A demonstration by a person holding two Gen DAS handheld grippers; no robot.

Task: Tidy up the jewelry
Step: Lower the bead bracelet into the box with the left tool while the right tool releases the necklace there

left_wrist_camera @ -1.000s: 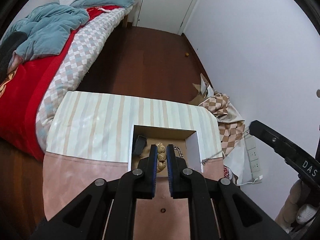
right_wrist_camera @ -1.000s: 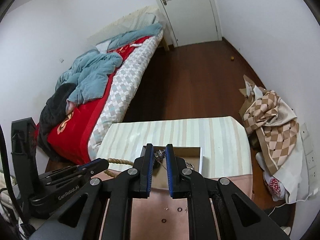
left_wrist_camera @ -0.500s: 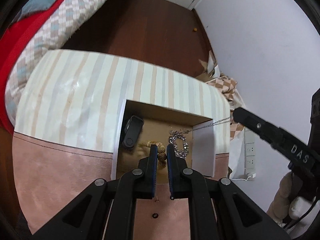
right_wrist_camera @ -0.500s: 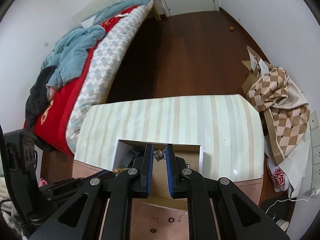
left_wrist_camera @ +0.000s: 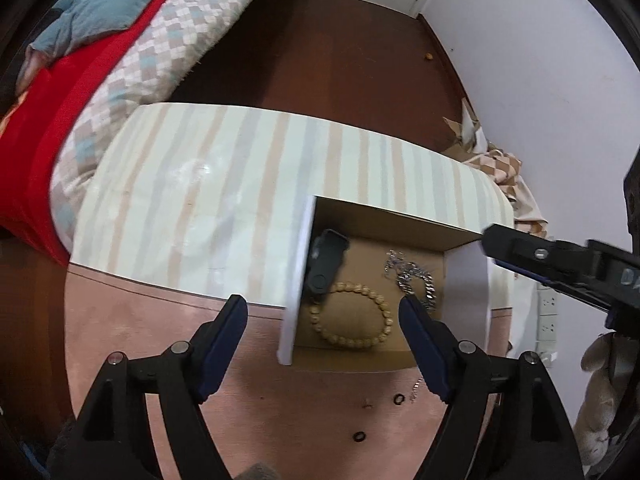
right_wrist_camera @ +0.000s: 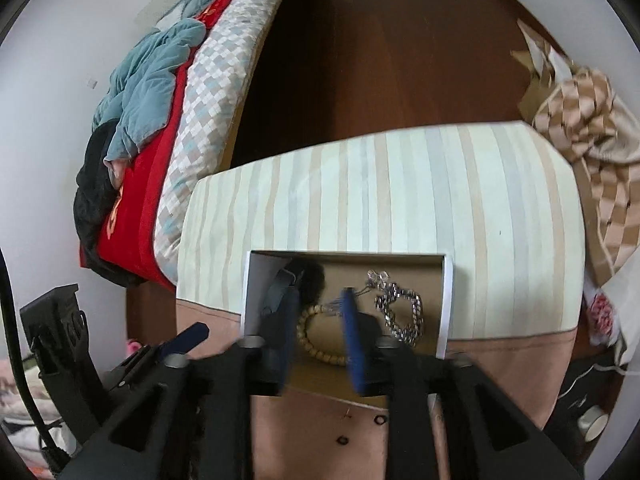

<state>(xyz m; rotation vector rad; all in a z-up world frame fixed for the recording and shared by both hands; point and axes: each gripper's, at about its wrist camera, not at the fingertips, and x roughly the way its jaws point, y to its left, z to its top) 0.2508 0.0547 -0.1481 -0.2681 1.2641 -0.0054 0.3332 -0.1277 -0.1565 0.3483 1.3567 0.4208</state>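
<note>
An open cardboard box (left_wrist_camera: 298, 280) (right_wrist_camera: 446, 304) stands on the table. Inside lie a wooden bead bracelet (left_wrist_camera: 352, 314) (right_wrist_camera: 316, 354), a silver chain (left_wrist_camera: 416, 280) (right_wrist_camera: 400, 310) and a black fob (left_wrist_camera: 326, 264). My left gripper (left_wrist_camera: 322, 308) is open and empty above the box's near left side. My right gripper (right_wrist_camera: 318, 304) is open over the box, with a thin chain strand (right_wrist_camera: 334, 303) hanging by its right finger. Small black rings (left_wrist_camera: 398, 400) (right_wrist_camera: 342, 440) and a loose chain piece (left_wrist_camera: 416, 388) lie on the pink surface in front of the box.
The table has a striped cloth (left_wrist_camera: 224, 184) at the back and a pink surface (left_wrist_camera: 132, 320) in front. A bed (left_wrist_camera: 120, 40) lies to the left, a checked cloth pile (right_wrist_camera: 592, 128) and the wall to the right, dark floor beyond.
Both grippers have opened. The bead bracelet left my left gripper and now lies in the box. The silver chain also lies in the box. Both cameras moved closer over the box.
</note>
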